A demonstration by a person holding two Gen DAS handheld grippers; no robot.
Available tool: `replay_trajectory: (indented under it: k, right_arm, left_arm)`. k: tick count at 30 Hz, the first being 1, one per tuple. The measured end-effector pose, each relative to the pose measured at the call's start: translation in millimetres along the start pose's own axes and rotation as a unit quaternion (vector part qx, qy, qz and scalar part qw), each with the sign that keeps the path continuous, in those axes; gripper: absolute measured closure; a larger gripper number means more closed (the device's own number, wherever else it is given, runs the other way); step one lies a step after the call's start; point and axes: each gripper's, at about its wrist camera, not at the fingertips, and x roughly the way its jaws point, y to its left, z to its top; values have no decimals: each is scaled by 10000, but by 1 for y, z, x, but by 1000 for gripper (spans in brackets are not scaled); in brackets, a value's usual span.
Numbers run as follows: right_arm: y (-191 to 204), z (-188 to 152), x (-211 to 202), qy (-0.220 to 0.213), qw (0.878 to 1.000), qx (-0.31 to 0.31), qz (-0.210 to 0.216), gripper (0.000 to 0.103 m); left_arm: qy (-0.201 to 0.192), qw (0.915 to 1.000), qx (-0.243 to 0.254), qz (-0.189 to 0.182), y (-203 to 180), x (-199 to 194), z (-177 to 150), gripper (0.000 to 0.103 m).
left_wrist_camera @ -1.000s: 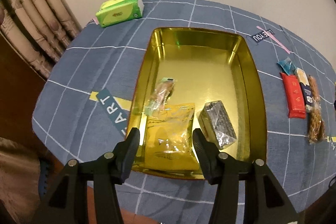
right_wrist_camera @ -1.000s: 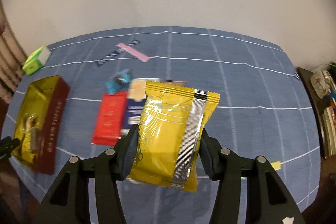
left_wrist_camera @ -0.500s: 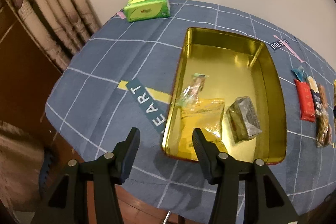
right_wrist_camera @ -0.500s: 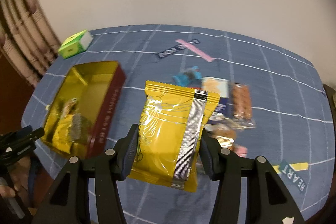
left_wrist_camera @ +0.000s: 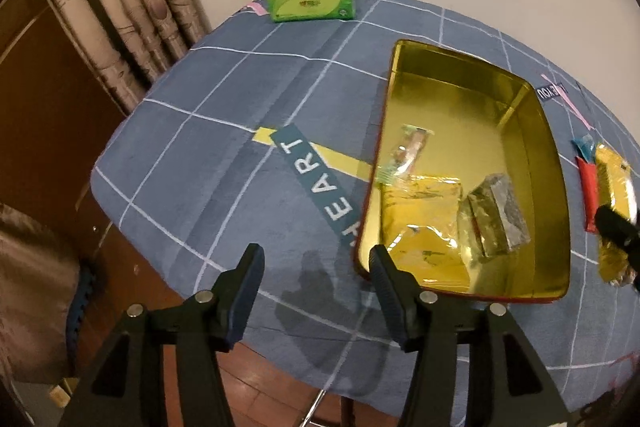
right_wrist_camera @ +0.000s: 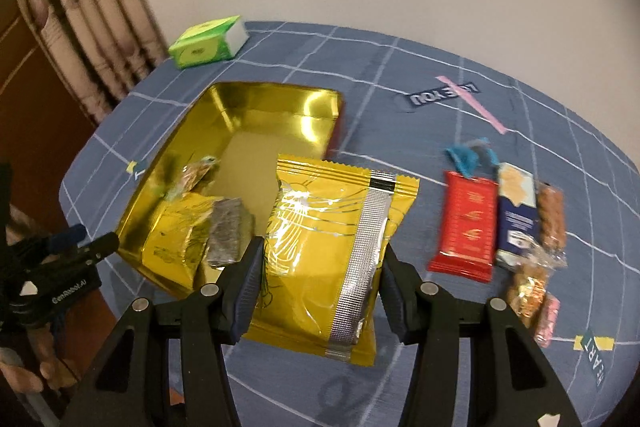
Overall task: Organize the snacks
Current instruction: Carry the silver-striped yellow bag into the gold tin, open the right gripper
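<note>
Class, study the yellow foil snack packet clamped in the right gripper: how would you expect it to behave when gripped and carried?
The yellow foil packet looks puffy and creased, so it probably yields under the right gripper and is light for its size. Its glossy film may be slippery. Held near its lower half, the top will likely flop little.

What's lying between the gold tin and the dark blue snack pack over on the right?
In the right wrist view, a red snack bar lies flat on the tablecloth between the gold tin and the dark blue snack pack.
</note>
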Motion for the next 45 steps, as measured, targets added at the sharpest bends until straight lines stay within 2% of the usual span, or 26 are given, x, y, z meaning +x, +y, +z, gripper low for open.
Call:
replay_trajectory:
  k: [4,12,29,35,43,45]
  right_arm:
    - [16,2,9,70,9999,-125,48,54]
    - [39,7,28,170,9994,-294,118,54]
    - [59,6,49,383,9981,-329,351,54]
    - [67,4,55,386,9979,-427,298,53]
    - [68,7,54,351,9981,-398,322,48]
    - [67,7,52,320,9982,-432,271,38]
  left_arm:
    - [-91,9998,-156,-85,7,-3,3,47]
    - [-26,9992,-397,-93,19,0,5,47]
    - [54,9991,-425,-70,19,4,4,47]
    - [71,9989,-450,-81,20,4,4,47]
    - [80,9989,-456,-86,20,5,4,47]
    - [84,9989,-453,-83,20,5,4,47]
